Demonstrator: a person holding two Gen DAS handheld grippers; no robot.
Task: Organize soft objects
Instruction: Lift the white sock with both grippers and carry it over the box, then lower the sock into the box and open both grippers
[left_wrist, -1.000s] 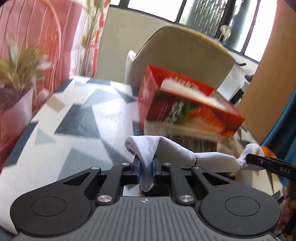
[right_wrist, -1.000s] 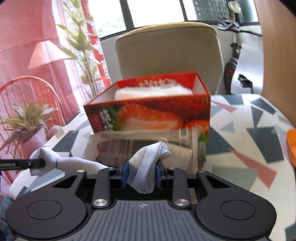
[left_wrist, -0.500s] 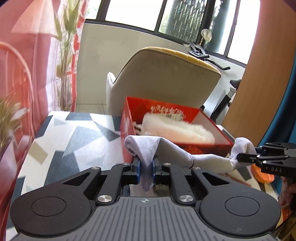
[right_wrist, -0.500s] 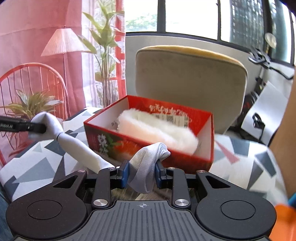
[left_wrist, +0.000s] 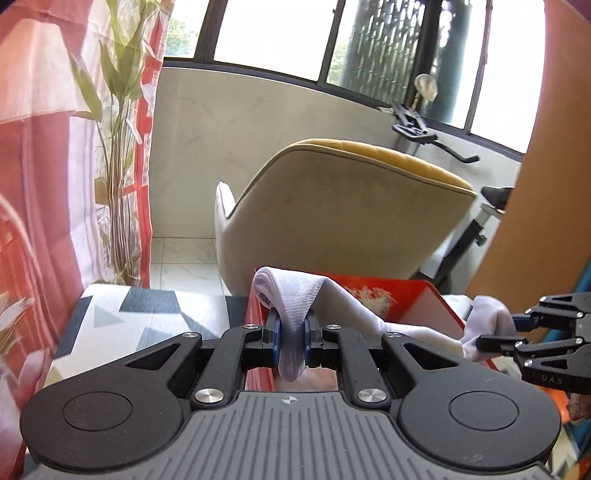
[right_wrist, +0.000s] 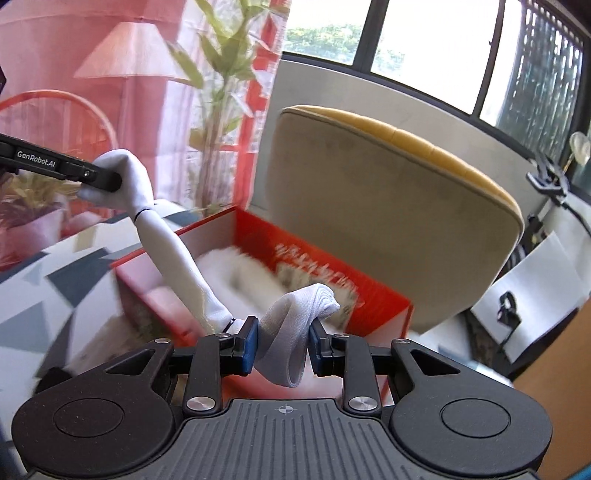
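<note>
Two grippers, left gripper (left_wrist: 292, 341) and right gripper (right_wrist: 282, 349), are each clamped on one end of a long white knitted sock (right_wrist: 177, 266), which is held stretched above the open red cardboard box (right_wrist: 384, 308), presumably for lowering onto the white fluffy item (right_wrist: 236, 273) inside.

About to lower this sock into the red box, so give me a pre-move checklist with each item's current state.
1. Left gripper clamped on one end of the white sock: ok.
2. Right gripper pinching the other end: ok.
3. Sock clear of the patterned table, hanging between the grippers: ok.
4. Red box open at the top: ok.
5. Room beside the fluffy white item already inside: cannot tell, that part is blurred.
6. Sock directly above the opening: cannot tell.
</note>
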